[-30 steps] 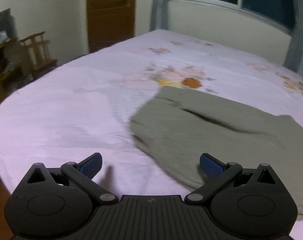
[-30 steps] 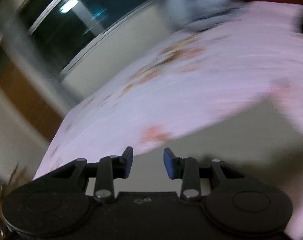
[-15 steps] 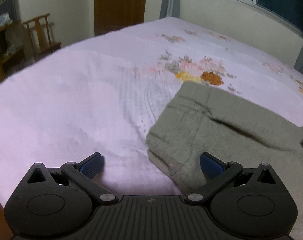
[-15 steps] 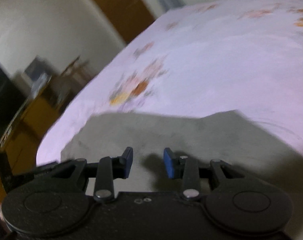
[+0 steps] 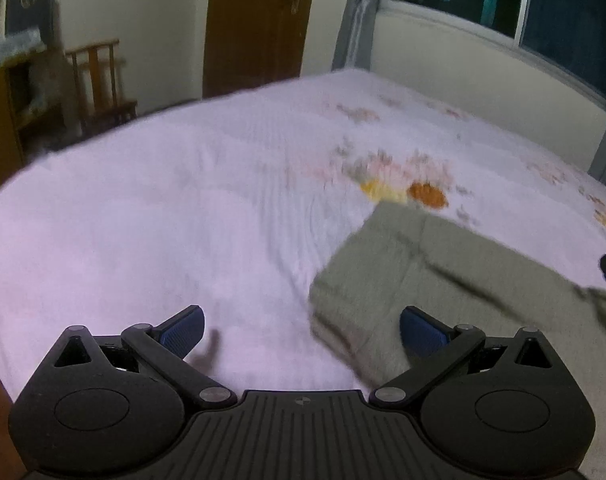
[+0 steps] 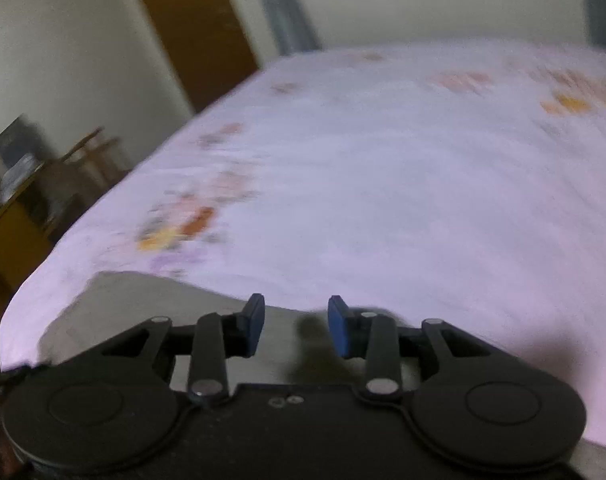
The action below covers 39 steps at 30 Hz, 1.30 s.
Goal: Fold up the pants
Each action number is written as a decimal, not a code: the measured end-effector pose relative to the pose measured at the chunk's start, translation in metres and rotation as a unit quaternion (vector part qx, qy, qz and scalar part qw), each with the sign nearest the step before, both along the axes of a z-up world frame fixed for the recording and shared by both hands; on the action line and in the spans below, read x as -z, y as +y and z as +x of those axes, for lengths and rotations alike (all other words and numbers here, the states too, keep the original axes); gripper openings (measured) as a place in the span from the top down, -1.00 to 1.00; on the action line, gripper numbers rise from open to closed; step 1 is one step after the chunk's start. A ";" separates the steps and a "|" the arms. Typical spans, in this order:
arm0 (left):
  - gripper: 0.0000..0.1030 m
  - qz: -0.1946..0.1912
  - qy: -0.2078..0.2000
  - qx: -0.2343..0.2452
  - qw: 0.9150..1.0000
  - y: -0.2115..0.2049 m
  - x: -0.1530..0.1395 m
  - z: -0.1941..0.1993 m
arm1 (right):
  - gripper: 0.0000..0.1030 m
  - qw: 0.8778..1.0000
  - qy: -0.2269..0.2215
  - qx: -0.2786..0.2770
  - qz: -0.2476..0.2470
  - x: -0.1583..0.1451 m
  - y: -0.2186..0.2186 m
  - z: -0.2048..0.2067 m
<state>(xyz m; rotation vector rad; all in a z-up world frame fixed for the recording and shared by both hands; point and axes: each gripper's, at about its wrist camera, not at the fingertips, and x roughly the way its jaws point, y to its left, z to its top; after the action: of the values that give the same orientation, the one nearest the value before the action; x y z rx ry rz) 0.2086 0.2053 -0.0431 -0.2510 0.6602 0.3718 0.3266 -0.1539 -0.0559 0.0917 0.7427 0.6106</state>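
The grey-green, soft-cloth pants (image 5: 455, 280) lie flat in a folded slab on the pale pink flower-printed bed sheet (image 5: 183, 220), near the sheet's front edge, just short of its orange flower print (image 5: 427, 196). From the pants, the left gripper (image 5: 301, 326) hangs over their left end, its blue pads wide apart and empty; the cloth's corner lies between them, toward the right pad. The right gripper (image 6: 296, 326) hovers above the pants' far border, jaws partly apart, holding nothing. The pants' long axis seems to run from one gripper to the other, so each arm is nearest its own end.
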 end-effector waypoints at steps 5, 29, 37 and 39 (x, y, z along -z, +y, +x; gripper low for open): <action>-1.00 -0.009 0.020 -0.007 1.000 0.014 0.002 0.011 | 0.40 0.997 0.021 -0.075 0.009 0.002 0.081 0.005; -1.00 -0.009 0.023 -0.009 1.000 0.011 0.010 0.004 | 0.40 0.992 0.031 0.009 -0.120 0.032 0.063 0.007; -1.00 -0.007 0.019 -0.011 1.000 0.009 -0.006 -0.006 | 0.34 0.996 0.004 0.077 -0.053 -0.008 -0.007 -0.006; -1.00 -0.012 0.005 0.001 1.000 -0.001 -0.011 -0.007 | 0.31 0.996 -0.010 0.074 -0.047 -0.015 -0.019 -0.020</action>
<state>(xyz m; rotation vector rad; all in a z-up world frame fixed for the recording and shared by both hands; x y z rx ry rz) 0.2013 0.2042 -0.0321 -0.2710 0.6748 0.3627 0.3065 -0.1731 -0.0404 0.0526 0.7380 0.4343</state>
